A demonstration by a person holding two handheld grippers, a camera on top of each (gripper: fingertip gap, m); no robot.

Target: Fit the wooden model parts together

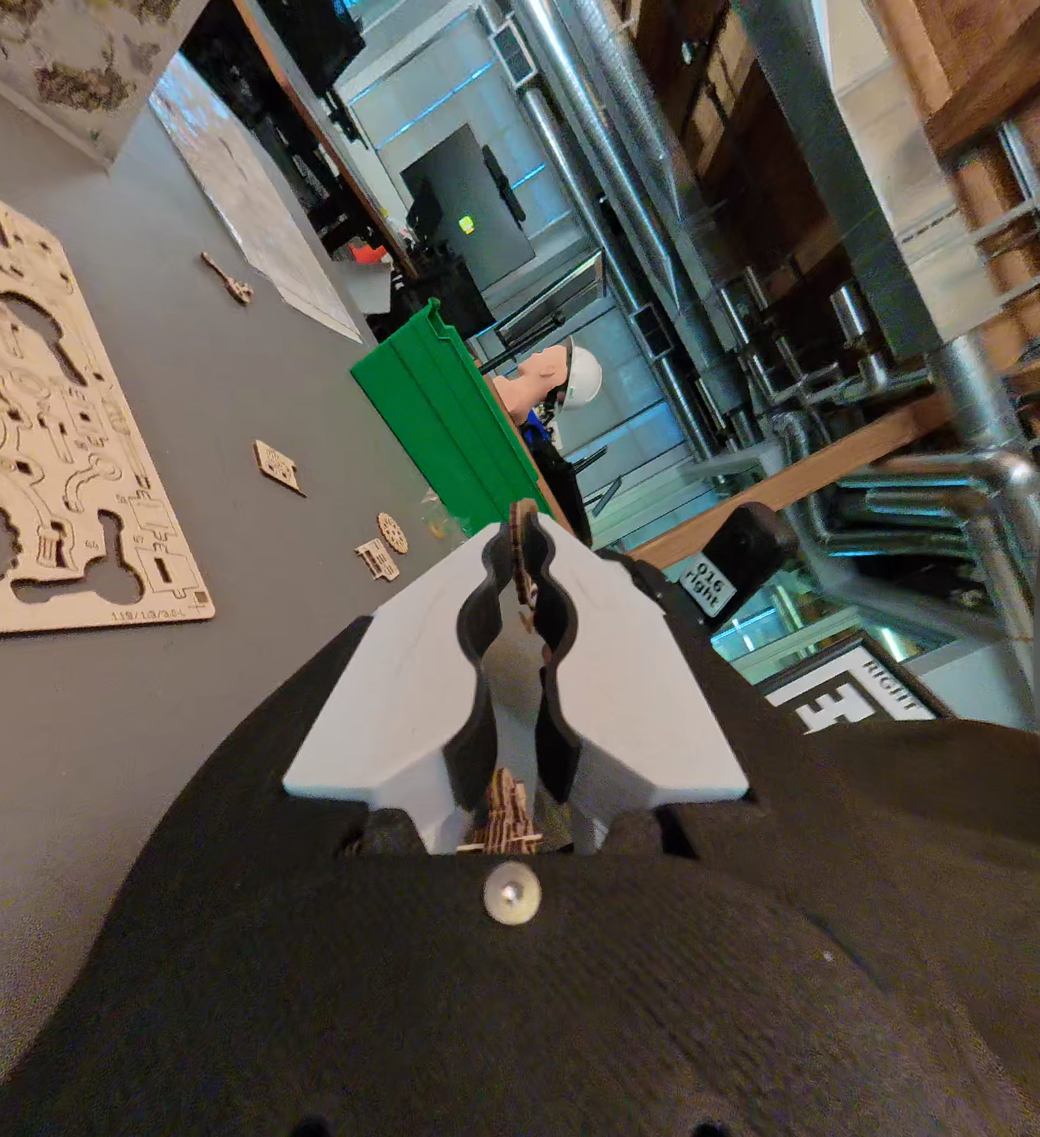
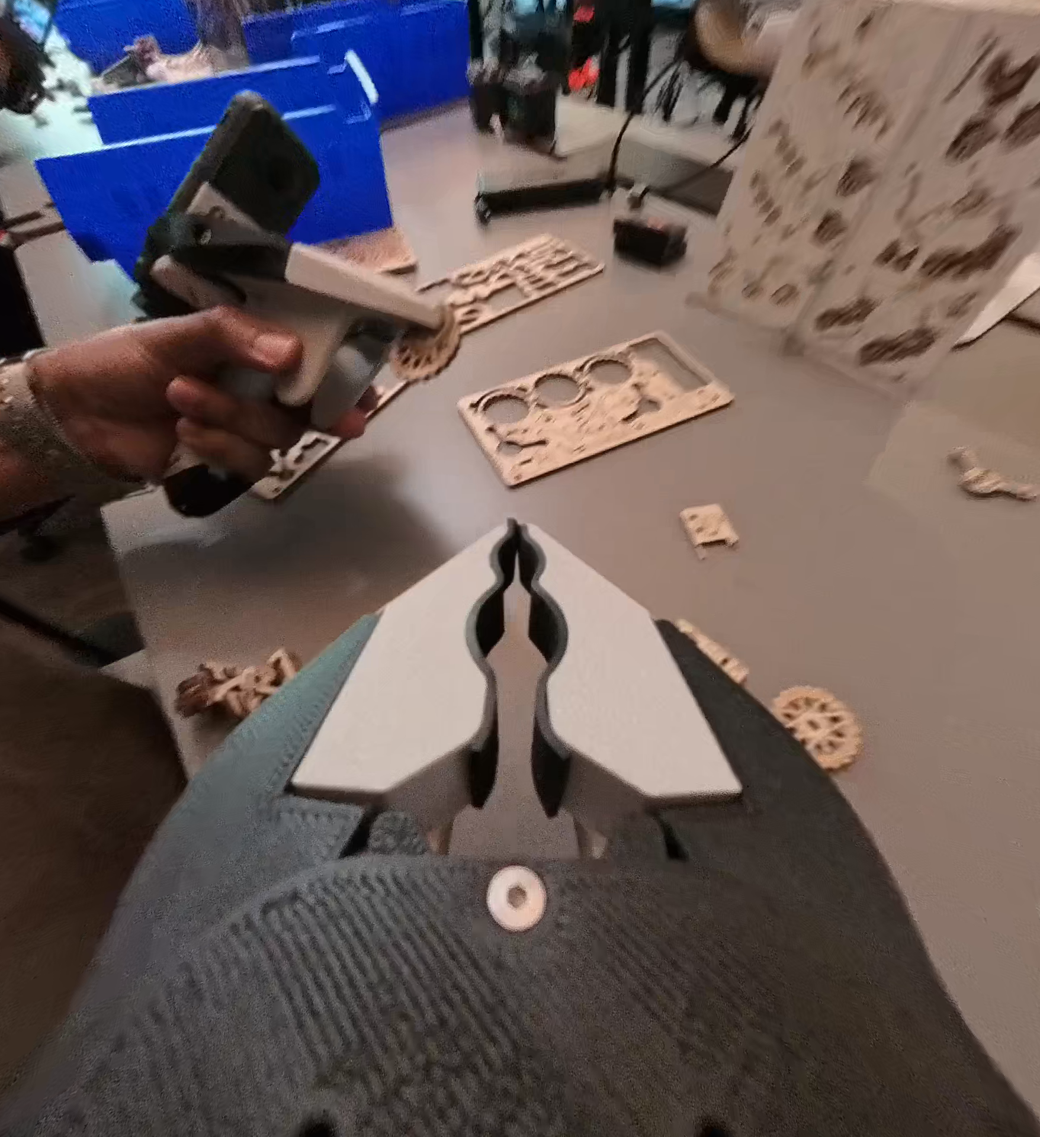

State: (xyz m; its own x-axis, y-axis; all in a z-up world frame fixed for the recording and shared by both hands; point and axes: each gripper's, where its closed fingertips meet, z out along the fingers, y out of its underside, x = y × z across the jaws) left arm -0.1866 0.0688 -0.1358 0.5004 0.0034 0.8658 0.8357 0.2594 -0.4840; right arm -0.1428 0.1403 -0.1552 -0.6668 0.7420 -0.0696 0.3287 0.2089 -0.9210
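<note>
Left gripper (image 1: 520,541): you pinch one wooden gear (image 1: 522,557).
Right gripper (image 2: 516,534): jaws closed, empty.
Right view only: three wooden sheets (image 2: 594,406).

The counter (image 2: 874,615) is showing a plain, flat grey. The wooden sheets (image 2: 594,406) are showing pale tan with dark-edged cutouts, and the loose gear wheel (image 2: 819,726) is showing the same pale tan with a spoked pattern. The left gripper (image 1: 520,554) is showing light grey fingers (image 1: 419,664) lined with wavy black pads on a ribbed black body. A bin (image 1: 444,430) is showing bright green, and dividers (image 2: 216,166) are showing deep blue. An upright board (image 2: 887,184) is showing cream mottled with dark brown shapes.
</note>
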